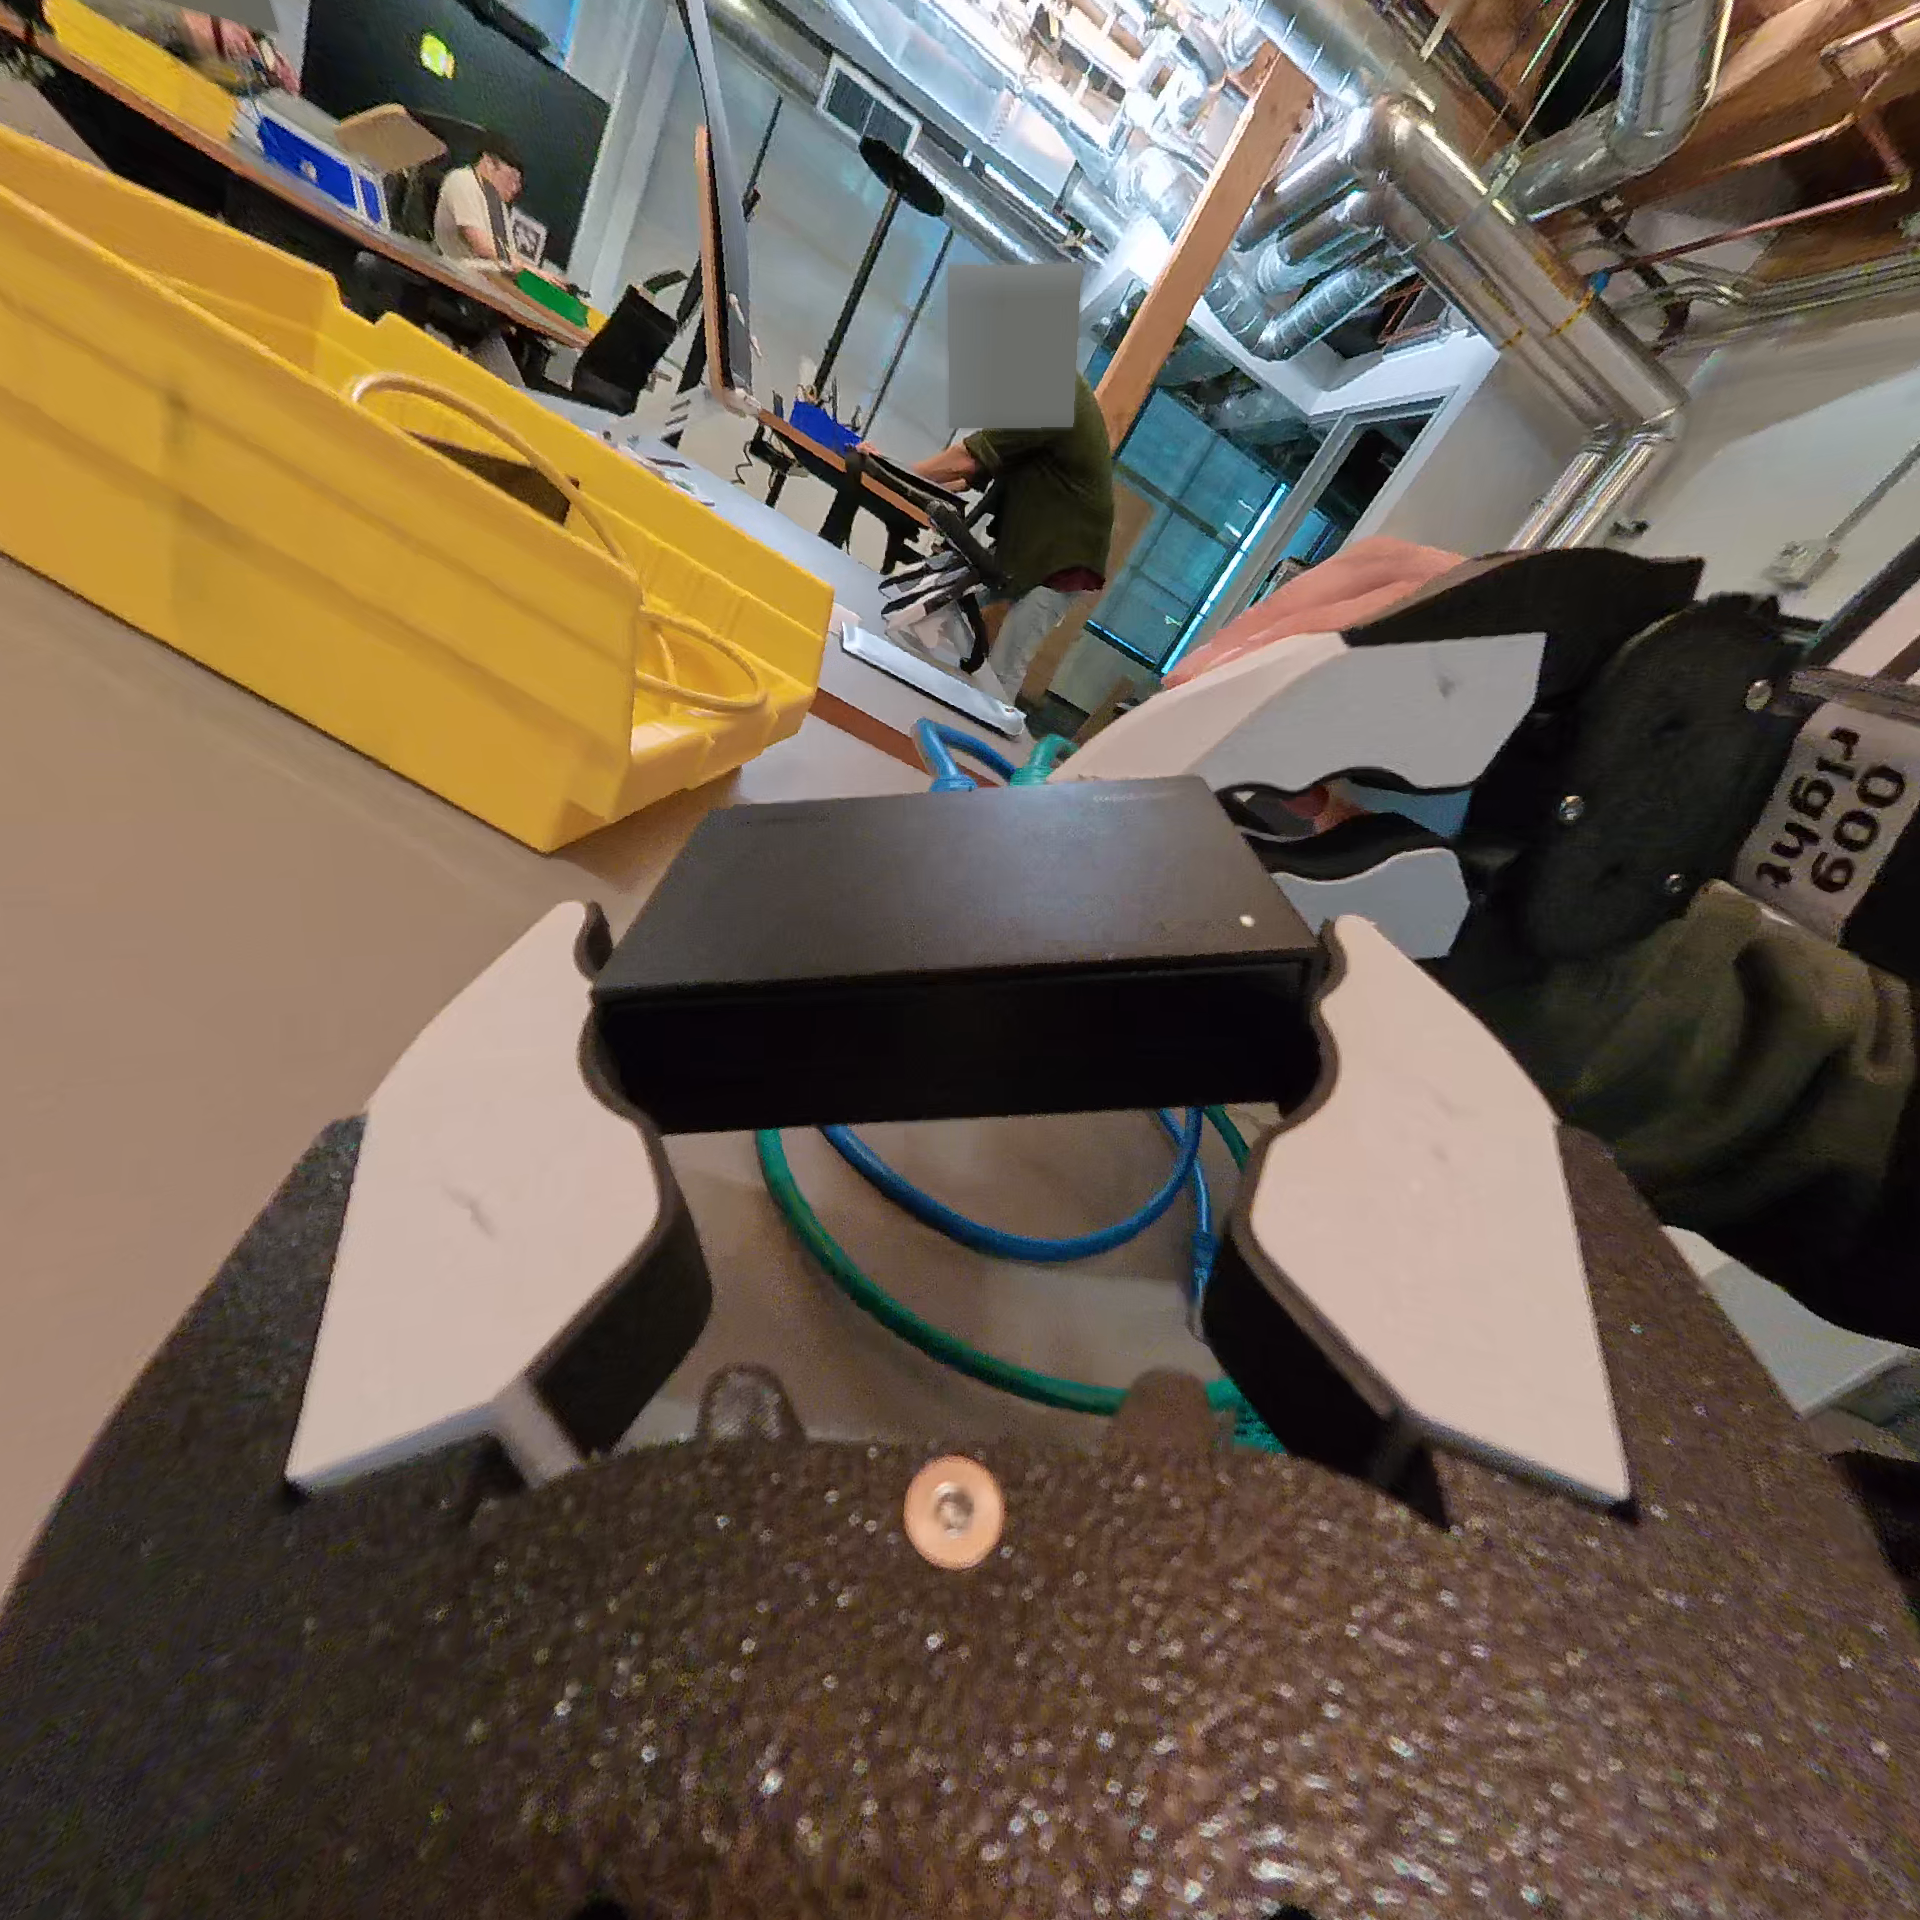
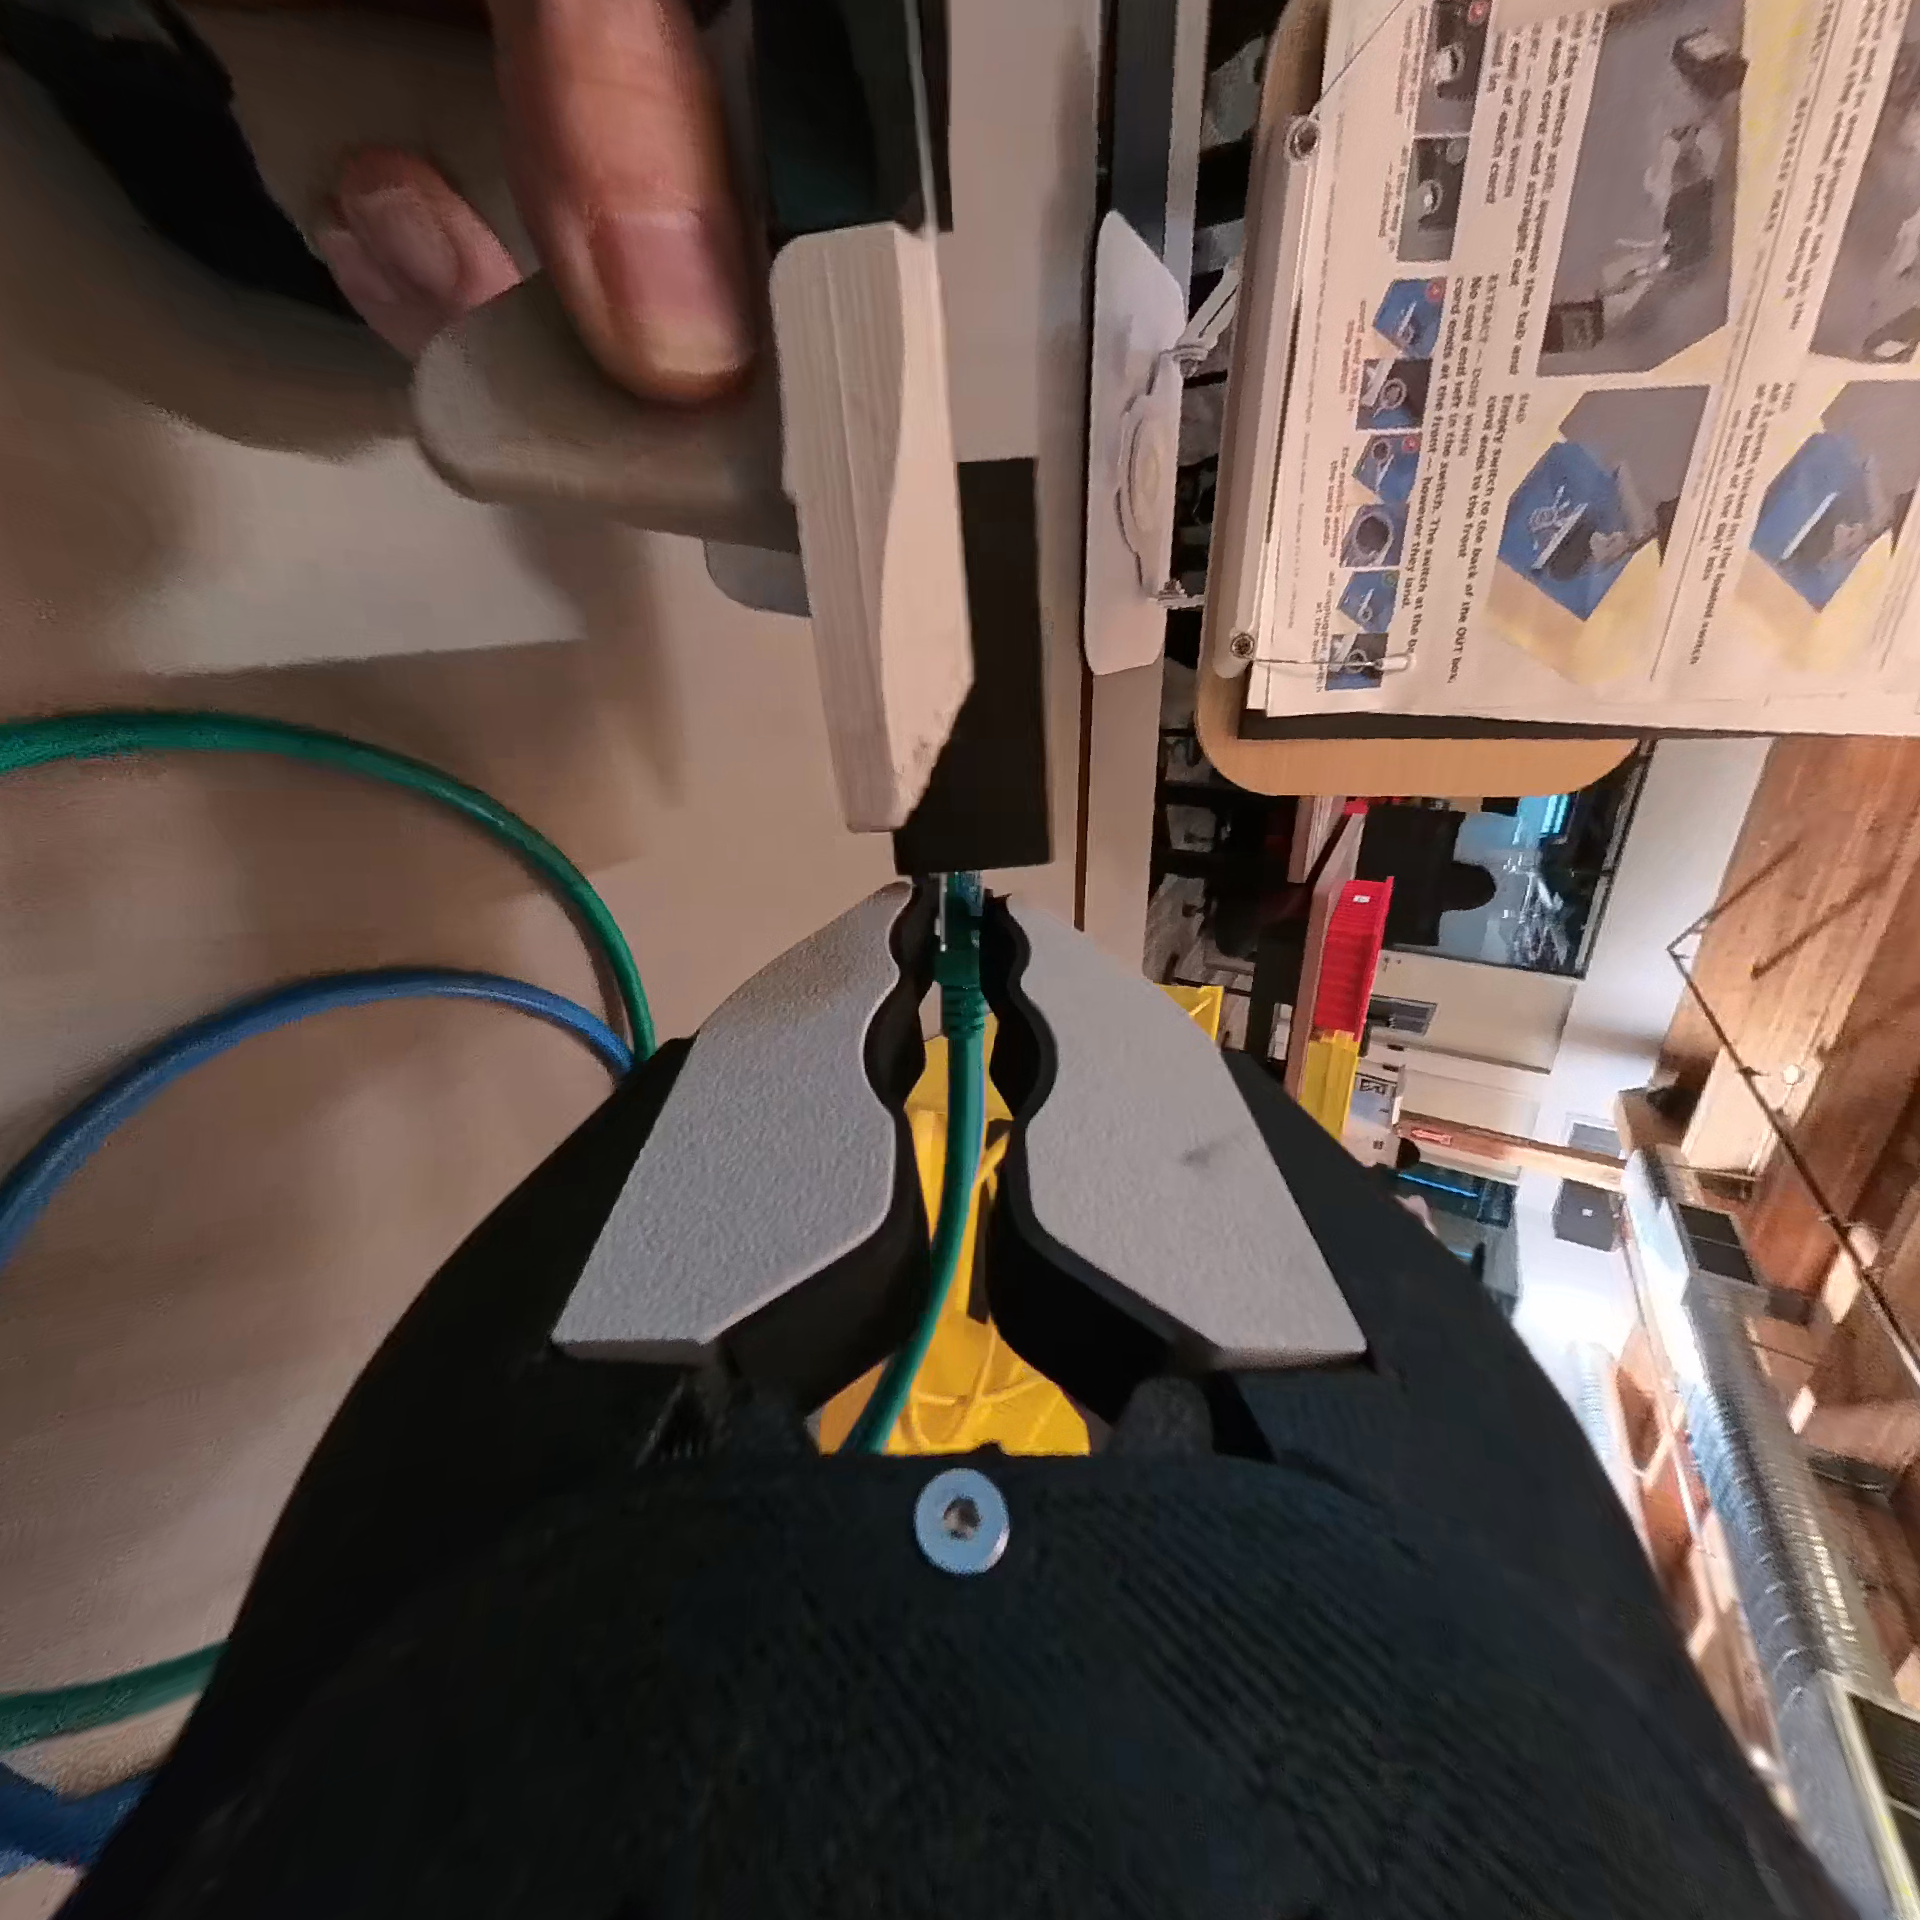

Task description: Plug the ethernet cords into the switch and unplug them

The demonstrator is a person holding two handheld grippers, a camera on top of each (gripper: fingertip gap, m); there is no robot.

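Two cords, green cord [image 1: 914, 1320] and blue cord [image 1: 997, 1226], loop on my tan table [image 1: 208, 935] beside a yellow bin [image 1: 343, 582]; my left gripper [image 1: 961, 1023] clamps the black switch [image 1: 956, 935], lifted; my right gripper [image 2: 956, 930] pinches the green plug [image 2: 958, 940] at its edge

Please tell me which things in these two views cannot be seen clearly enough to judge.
- Ports of the switch: left wrist view shows only its blank near side.
- Whether the green cord is seated: right wrist view, right gripper fingers cover the plug.
- Blue cord far end: left wrist view, behind the switch held by the left gripper.
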